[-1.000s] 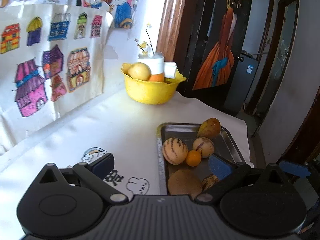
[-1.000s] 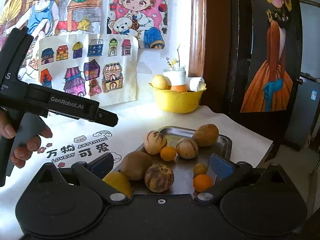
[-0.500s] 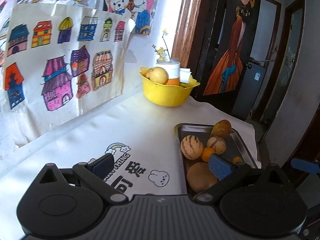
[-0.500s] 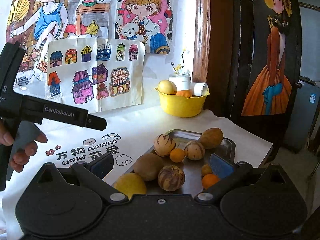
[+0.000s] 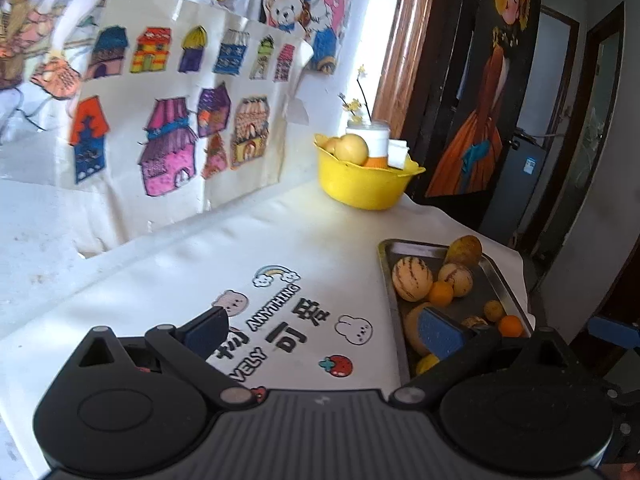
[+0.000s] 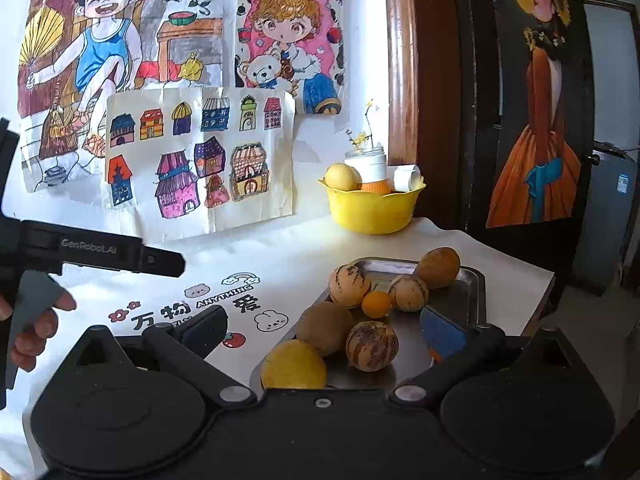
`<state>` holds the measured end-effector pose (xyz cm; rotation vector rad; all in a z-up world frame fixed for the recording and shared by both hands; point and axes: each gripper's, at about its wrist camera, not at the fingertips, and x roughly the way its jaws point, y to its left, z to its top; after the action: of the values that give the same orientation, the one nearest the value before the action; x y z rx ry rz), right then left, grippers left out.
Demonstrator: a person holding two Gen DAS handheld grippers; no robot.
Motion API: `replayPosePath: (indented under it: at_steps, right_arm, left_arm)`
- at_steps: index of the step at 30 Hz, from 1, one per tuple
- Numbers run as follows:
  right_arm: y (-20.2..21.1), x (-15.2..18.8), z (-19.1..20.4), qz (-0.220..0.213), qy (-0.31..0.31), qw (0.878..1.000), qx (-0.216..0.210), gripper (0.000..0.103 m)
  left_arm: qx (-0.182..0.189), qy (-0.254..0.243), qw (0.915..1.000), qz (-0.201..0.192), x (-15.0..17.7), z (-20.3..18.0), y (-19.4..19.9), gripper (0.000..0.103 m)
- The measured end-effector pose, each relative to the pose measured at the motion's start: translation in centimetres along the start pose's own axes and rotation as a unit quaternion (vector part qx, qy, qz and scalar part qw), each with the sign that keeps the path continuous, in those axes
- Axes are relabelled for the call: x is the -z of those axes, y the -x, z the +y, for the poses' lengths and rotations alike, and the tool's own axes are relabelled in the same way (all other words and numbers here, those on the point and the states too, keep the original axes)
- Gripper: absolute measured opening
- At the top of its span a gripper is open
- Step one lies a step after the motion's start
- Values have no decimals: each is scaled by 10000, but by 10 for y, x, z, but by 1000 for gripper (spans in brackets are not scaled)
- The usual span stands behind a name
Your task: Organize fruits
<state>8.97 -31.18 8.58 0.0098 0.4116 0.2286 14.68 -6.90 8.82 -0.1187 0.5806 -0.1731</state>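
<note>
The fruits lie in a metal tray [image 6: 472,280] at the right edge of the bench [image 6: 280,256], with the tray's long axis running near to far. The right gripper [image 6: 320,330] hovers directly over the tray's near end, fingers spread wide and holding nothing. Between its fingers, just ahead, sit a yellow fruit [image 6: 294,364], a brown fruit [image 6: 326,328] and a striped fruit [image 6: 372,346]; the striped fruit lies nearest the centre line.

The left gripper [image 5: 320,334] is also spread wide and empty. It hovers over the printed cloth to the left of the tray, so only its right finger overlaps the tray's near left corner.

Judgement: the right gripper is the nearer unit for the next pick. The yellow bowl [image 6: 376,208], already holding 1 yellow fruit, stands at the far end, beyond the tray.
</note>
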Motion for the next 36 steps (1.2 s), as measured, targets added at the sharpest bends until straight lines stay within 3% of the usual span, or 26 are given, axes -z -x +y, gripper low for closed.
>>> replayPosePath:
  at_steps: [14, 36]
  right_arm:
    - [22, 11, 21, -393, -66, 9982, 441, 102]
    - [44, 37, 41, -470, -500, 9934, 917, 102]
  left_arm:
    - [-73, -121, 9989, -448, 24, 1, 32, 103]
    - [-140, -279, 9977, -601, 55, 11, 54, 103]
